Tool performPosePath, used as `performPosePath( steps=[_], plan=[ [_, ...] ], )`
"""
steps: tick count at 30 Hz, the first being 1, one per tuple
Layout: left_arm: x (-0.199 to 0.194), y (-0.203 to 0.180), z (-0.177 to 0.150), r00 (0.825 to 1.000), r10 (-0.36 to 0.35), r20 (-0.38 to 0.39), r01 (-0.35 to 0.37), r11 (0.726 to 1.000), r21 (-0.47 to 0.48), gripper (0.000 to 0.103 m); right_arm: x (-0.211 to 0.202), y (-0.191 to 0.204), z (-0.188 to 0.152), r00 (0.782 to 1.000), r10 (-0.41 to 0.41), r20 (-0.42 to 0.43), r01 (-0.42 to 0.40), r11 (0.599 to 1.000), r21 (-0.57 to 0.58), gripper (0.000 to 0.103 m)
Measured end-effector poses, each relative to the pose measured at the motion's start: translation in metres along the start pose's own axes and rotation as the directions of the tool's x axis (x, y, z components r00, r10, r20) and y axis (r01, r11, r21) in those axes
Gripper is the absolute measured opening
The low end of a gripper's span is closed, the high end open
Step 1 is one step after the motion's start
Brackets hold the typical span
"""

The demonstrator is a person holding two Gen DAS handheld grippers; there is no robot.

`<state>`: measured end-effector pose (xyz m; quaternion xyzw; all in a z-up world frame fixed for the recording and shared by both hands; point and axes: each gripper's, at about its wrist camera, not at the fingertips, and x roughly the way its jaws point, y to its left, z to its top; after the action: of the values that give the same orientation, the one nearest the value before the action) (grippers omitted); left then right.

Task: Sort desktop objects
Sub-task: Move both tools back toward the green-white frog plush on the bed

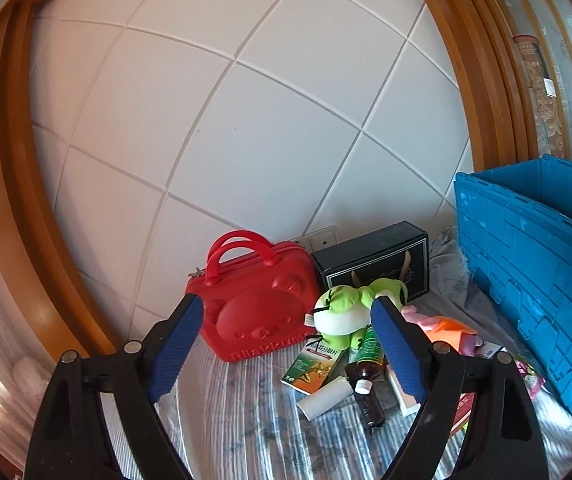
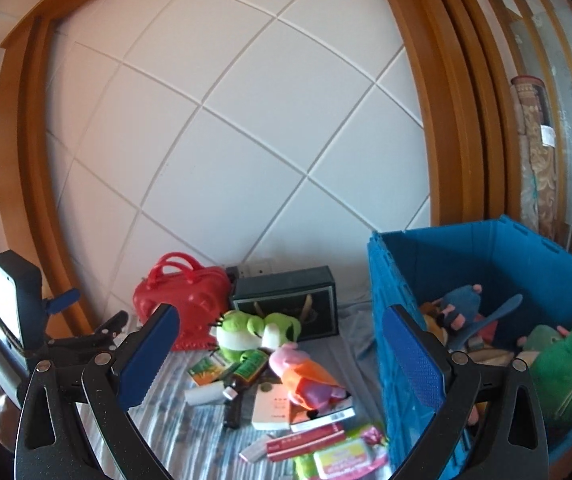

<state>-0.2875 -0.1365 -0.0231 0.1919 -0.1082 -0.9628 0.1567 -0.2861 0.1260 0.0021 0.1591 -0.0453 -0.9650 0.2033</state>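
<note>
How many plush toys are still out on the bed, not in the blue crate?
2: a green frog plush in front of the black box, and a pink pig plush lying on the books beside the blue crate. Others may be hidden.

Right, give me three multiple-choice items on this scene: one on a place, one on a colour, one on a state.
1. Where does the green frog plush toy lie?
A. inside the blue plastic crate
B. on the striped cloth, in front of the dark rectangular box
C. on top of the red bear-faced plastic case

2. What colour is the cap of the brown glass bottle?
A. white
B. red
C. black

3. How does the right claw stand?
A. shut on a toy
B. shut on nothing
C. open, holding nothing

Answers:
1 B, since the frog rests on the cloth just before the box.
2 A, since the left wrist view shows a white cap on the lying bottle.
3 C, since its blue pads stand wide apart with nothing between them.
</note>
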Motion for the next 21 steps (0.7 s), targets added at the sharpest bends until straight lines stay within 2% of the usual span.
performPosePath(
  steps=[4,8,11,17,21],
  plan=[
    [0.015,0.024,-0.02,0.997,0.06,-0.056,-0.065,0.995,-0.074,0.086,0.028,-0.006,-0.012,0.998,0.001,-0.067,-0.002,1.0,-0.018,0.103],
    [0.032,0.039,-0.033,0.987,0.129,-0.091,-0.136,0.988,-0.072,0.086,0.055,-0.016,-0.022,0.992,0.006,-0.127,-0.01,1.0,-0.025,0.103],
    [0.047,0.048,-0.041,0.984,0.138,-0.11,-0.149,0.984,-0.099,0.086,0.075,-0.024,-0.025,0.99,0.001,-0.142,-0.005,1.0,-0.028,0.103],
    [0.085,0.037,-0.045,0.985,0.103,-0.139,-0.115,0.99,-0.085,0.086,0.129,-0.046,-0.036,0.98,-0.005,-0.199,0.003,1.0,-0.009,0.103],
    [0.116,0.019,-0.045,0.991,0.046,-0.126,-0.056,0.996,-0.076,0.086,0.168,-0.051,-0.043,0.971,0.0,-0.239,-0.003,1.0,-0.012,0.103]
  ],
)
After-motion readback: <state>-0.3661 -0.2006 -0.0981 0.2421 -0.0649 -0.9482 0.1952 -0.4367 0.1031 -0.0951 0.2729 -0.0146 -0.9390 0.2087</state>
